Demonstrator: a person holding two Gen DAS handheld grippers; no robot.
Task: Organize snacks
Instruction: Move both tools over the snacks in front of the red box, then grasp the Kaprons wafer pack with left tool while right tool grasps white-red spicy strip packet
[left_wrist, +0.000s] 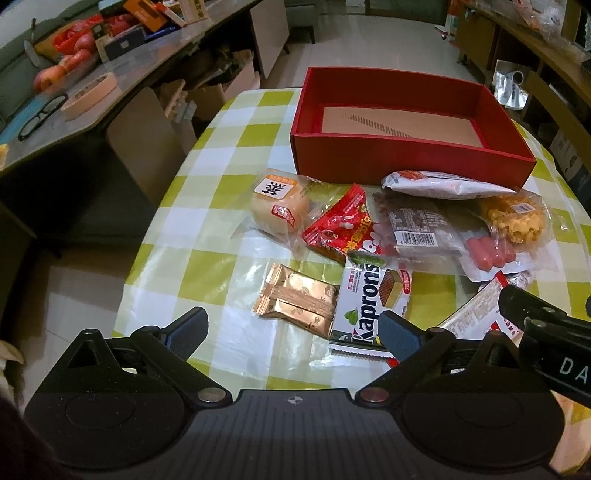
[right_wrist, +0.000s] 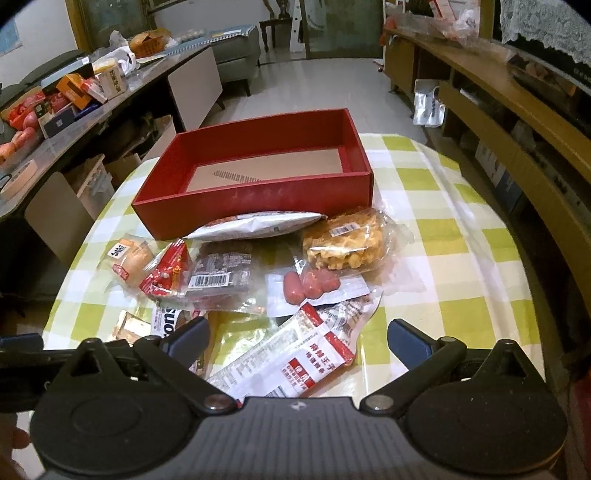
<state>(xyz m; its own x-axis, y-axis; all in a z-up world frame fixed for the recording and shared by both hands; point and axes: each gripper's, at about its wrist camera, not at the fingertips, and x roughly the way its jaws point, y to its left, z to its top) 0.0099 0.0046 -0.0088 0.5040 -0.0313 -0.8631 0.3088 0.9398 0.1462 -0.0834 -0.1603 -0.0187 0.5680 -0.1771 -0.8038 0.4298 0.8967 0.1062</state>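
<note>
Both the left gripper (left_wrist: 293, 330) and the right gripper (right_wrist: 298, 338) hang released over the checkered surface (left_wrist: 207, 162), jaws spread wide and holding nothing. The snacks lie heaped mid-frame just below the red box (left_wrist: 406, 155), whose cardboard floor is bare: a bun (left_wrist: 279, 208), a waffle (right_wrist: 345, 240), sausages (right_wrist: 310, 286), a Kaprons wafer pack (left_wrist: 369, 302)

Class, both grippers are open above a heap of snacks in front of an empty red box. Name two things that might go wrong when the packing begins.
1. The snacks overlap: the waffle pack lies partly on the sausage pack, so lifting one may drag the other along.
2. The white bag leans against the red box wall, so pulling it may nudge the box. The two grippers, left gripper and right gripper, sit close together and might collide.
</note>
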